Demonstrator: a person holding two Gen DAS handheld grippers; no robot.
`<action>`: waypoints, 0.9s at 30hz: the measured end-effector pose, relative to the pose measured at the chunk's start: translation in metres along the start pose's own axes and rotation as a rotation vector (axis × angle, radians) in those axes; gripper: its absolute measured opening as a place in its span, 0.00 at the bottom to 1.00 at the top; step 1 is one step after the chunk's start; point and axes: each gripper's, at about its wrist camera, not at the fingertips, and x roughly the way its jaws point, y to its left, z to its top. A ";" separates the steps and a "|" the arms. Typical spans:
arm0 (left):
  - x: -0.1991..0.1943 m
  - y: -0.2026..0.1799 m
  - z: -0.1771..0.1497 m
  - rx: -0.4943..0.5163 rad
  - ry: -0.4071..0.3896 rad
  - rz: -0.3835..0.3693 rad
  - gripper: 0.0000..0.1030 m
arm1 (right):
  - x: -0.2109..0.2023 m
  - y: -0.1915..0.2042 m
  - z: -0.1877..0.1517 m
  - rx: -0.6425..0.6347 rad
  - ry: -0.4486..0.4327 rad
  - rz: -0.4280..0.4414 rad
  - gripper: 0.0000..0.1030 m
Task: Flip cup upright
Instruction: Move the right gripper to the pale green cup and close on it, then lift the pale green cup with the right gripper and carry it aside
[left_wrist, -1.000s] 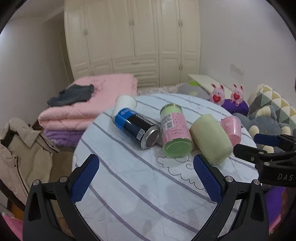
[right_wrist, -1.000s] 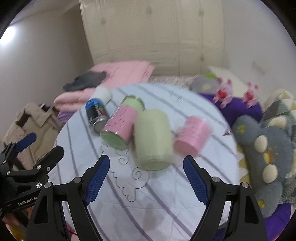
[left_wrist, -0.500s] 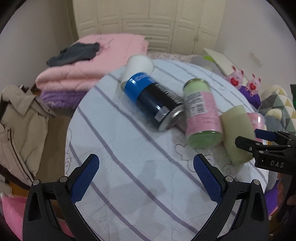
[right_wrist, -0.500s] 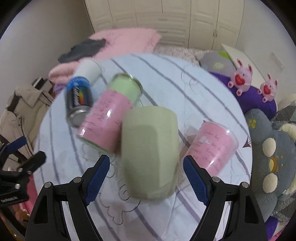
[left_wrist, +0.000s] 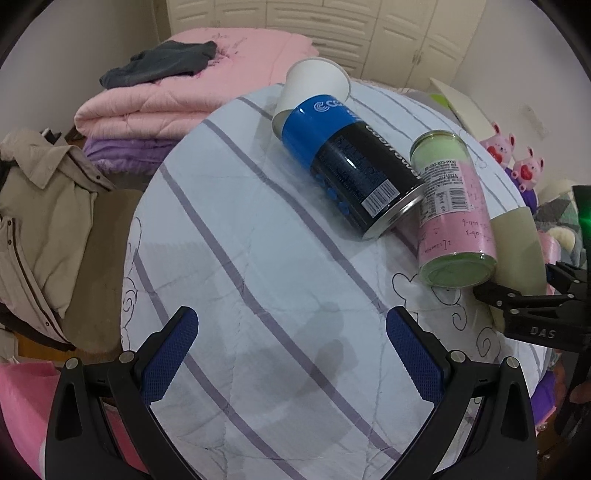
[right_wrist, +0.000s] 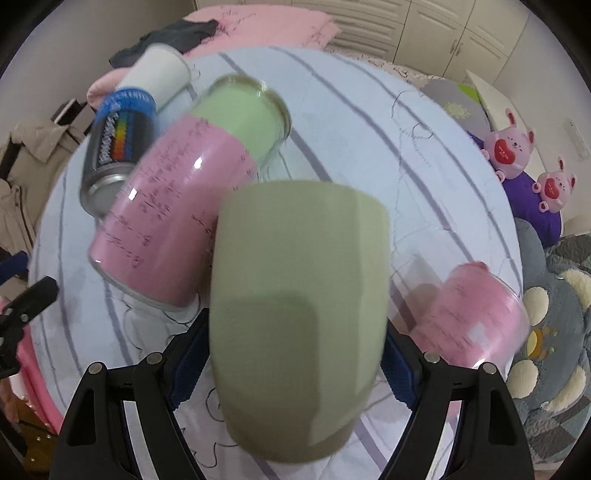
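A pale green cup (right_wrist: 299, 295) lies on its side on the round striped table (right_wrist: 424, 155), its base toward me. My right gripper (right_wrist: 291, 358) is open, one blue pad on each side of the cup; contact cannot be told. In the left wrist view only a sliver of the cup (left_wrist: 517, 251) shows behind the pink-and-green can (left_wrist: 450, 210). My left gripper (left_wrist: 291, 354) is open and empty above the near bare part of the table (left_wrist: 240, 258). A white paper cup (left_wrist: 312, 88) lies on its side at the far edge.
A blue-and-black can (left_wrist: 351, 166) and the pink-and-green can (right_wrist: 184, 206) lie left of the green cup, and a pink can (right_wrist: 469, 317) lies to its right. Folded pink bedding (left_wrist: 192, 85), a beige jacket (left_wrist: 40, 221) and plush toys (right_wrist: 509, 147) surround the table.
Both grippers have moved forward and down toward the table. The right gripper has closed in on the green cup, which now sits between its open fingers.
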 end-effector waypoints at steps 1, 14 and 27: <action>0.001 0.000 0.000 0.001 0.004 -0.001 1.00 | 0.001 0.002 -0.001 -0.004 0.004 -0.010 0.81; -0.008 0.001 -0.003 0.007 -0.004 0.003 1.00 | -0.014 0.010 -0.006 0.016 0.011 0.002 0.76; -0.021 0.003 -0.012 0.026 -0.012 0.000 1.00 | -0.037 0.030 -0.021 0.002 0.020 0.014 0.76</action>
